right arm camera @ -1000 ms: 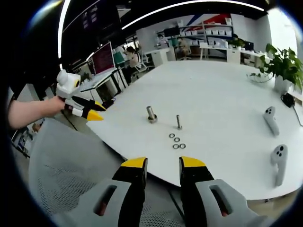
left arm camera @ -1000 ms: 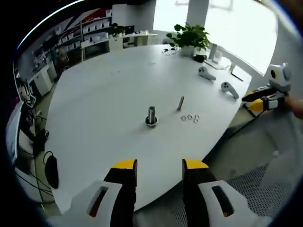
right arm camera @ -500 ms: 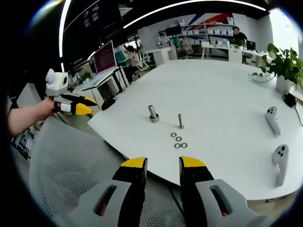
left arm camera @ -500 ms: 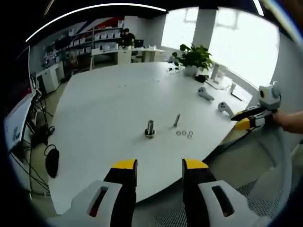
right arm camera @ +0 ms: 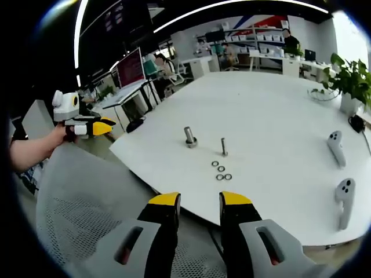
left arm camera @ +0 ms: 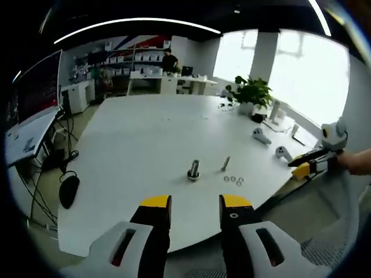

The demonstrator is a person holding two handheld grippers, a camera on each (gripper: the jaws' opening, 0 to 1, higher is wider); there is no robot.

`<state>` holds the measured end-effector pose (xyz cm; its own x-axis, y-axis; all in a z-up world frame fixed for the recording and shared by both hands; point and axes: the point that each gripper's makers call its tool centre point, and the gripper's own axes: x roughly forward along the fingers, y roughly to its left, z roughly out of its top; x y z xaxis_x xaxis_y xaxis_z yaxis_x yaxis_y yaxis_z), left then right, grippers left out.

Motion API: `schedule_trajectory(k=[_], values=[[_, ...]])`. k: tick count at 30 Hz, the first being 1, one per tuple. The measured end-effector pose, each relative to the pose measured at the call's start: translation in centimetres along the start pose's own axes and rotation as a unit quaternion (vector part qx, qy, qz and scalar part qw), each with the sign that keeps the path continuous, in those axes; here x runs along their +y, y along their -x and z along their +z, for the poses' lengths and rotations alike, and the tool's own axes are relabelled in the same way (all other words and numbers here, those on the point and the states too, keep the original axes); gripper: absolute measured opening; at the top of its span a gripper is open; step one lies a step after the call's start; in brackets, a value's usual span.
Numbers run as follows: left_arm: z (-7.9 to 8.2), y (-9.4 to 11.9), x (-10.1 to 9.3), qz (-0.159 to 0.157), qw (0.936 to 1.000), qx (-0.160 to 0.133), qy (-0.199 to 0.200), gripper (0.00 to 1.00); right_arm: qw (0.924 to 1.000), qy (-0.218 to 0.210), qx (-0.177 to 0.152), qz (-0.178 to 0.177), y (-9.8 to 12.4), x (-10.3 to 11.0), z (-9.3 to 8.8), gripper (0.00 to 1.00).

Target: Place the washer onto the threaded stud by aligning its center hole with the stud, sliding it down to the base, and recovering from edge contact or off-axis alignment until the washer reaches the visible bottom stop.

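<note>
Both grippers hang off the near edge of the white table (right arm camera: 278, 104), jaws parted and holding nothing: the right gripper (right arm camera: 199, 202) over a mesh chair back (right arm camera: 75, 231), the left gripper (left arm camera: 193, 204) out past the table's rim. Nothing is picked up yet, so I judge the task to be at its opening reach. Near that edge lie four small washers (right arm camera: 221, 170) in a loose cluster, though at this size their number is hard to be sure of. Just beyond them stands a slim threaded stud (right arm camera: 223, 146), and beside it a thicker bolt with a collar (right arm camera: 189, 136). Next, one gripper must come in over the edge and pinch a single washer by its rim.
</note>
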<state>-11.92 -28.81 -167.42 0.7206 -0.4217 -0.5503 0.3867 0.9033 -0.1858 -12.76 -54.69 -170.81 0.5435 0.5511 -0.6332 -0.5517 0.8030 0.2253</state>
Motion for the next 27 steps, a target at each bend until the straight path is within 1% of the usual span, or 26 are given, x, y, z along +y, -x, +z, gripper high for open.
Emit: schedule_trajectory(k=[1,2,4,6,9,11,17,20,23,25,27], values=[[-0.3,-0.1,-0.3,-0.006,0.9999,0.008,-0.005,0.33,1.0000,0.001,0.000,0.000,0.0,0.0,0.0,0.29],[-0.3,-0.2,-0.7,-0.015,0.9997,0.011,-0.016,0.33,1.0000,0.002,0.000,0.000,0.0,0.0,0.0,0.29],[-0.4,-0.3,-1.2,-0.025,0.9994,0.014,-0.021,0.34,1.0000,0.000,0.000,0.000,-0.1,0.0,0.0,0.29],[-0.8,-0.5,-1.4,-0.029,0.9989,0.026,-0.025,0.35,1.0000,0.000,-0.001,0.000,-0.1,-0.1,0.0,0.29],[-0.8,-0.4,-1.4,-0.029,0.9989,0.025,-0.026,0.34,1.0000,0.000,0.000,0.000,-0.1,-0.1,0.0,0.29],[-0.6,-0.4,-1.6,-0.036,0.9990,0.021,-0.019,0.34,1.0000,-0.002,-0.001,0.000,-0.1,-0.1,0.0,0.29],[-0.6,-0.5,-1.9,-0.042,0.9986,0.024,-0.023,0.34,1.0000,-0.003,-0.003,-0.001,-0.1,-0.2,0.1,0.29],[-0.7,-0.7,-1.0,-0.038,0.9988,0.023,-0.021,0.34,0.9999,-0.007,-0.009,-0.002,0.0,-0.3,0.2,0.29],[-0.9,-0.8,-0.6,-0.036,0.9988,0.025,-0.020,0.34,0.9999,-0.008,-0.010,-0.001,0.0,-0.2,0.2,0.29],[-0.9,-0.9,-0.4,-0.039,0.9988,0.025,-0.016,0.35,1.0000,-0.005,-0.008,0.002,-0.1,-0.1,0.2,0.29],[-0.8,-0.9,-0.2,-0.036,0.9990,0.021,-0.011,0.35,1.0000,-0.003,0.003,0.007,-0.2,0.2,-0.2,0.29]])
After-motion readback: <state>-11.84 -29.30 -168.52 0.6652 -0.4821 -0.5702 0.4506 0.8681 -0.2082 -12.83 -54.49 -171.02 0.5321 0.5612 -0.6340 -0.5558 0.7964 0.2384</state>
